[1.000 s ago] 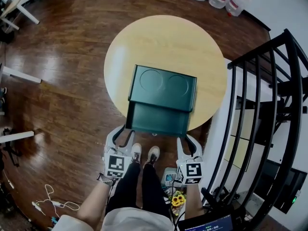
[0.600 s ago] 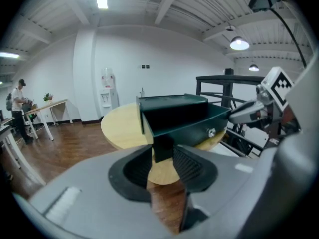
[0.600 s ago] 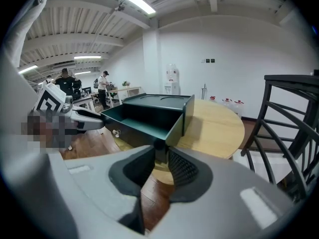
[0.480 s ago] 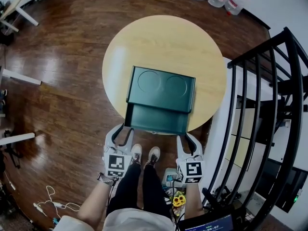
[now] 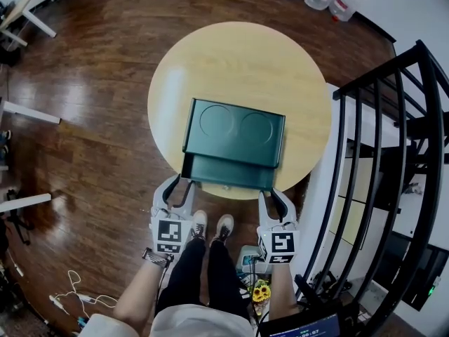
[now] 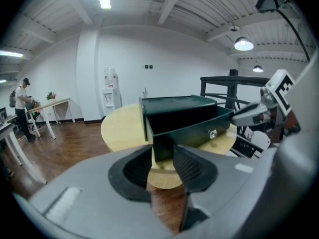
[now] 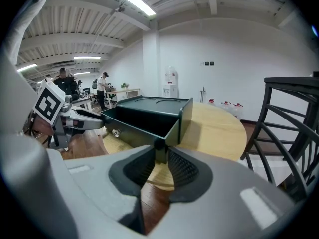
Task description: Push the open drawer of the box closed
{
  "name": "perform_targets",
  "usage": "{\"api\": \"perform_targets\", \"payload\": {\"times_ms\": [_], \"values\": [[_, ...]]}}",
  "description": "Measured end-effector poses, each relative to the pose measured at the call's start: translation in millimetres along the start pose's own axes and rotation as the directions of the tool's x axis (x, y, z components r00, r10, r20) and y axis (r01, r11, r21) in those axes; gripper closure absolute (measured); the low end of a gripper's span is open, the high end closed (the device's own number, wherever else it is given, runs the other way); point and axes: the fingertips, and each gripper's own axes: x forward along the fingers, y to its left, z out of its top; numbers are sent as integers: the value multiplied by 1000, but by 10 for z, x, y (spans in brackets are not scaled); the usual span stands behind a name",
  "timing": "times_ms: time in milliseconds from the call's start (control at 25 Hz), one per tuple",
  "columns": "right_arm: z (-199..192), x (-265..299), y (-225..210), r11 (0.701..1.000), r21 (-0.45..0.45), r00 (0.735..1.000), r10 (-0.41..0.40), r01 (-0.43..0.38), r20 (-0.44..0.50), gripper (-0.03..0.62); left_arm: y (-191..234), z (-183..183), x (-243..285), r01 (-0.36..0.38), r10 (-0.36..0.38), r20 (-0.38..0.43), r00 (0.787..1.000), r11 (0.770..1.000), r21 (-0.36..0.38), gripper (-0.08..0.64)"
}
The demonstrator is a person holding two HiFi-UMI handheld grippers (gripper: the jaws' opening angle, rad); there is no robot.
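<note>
Both grippers are on the open drawer now. It juts from the near side of the green box, out over the near edge of the round table. The left gripper has its jaws about halfway apart, pinched on the drawer's near-left corner. The right gripper is set narrower, with its pads tight on the near-right corner. The small knob sits between the two grippers, on the drawer front.
</note>
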Motion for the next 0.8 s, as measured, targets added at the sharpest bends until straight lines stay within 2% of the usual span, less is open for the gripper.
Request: {"api": "perform_targets", "payload": {"times_ms": [280,640,800], "values": [[74,91,-55,1000,10,1000,-19,19,8,499,83,57,88,-5,5,10,1000,1000,-29,400],[156,183,-161,1000,1,1000,-9,8,11,467,182,107,202,35,-33,31,999,998,-60,367],[201,218,-173,1000,-13,1000,9,-9,12,451,224,147,228,62,-60,38,997,997,-46,360]]}}
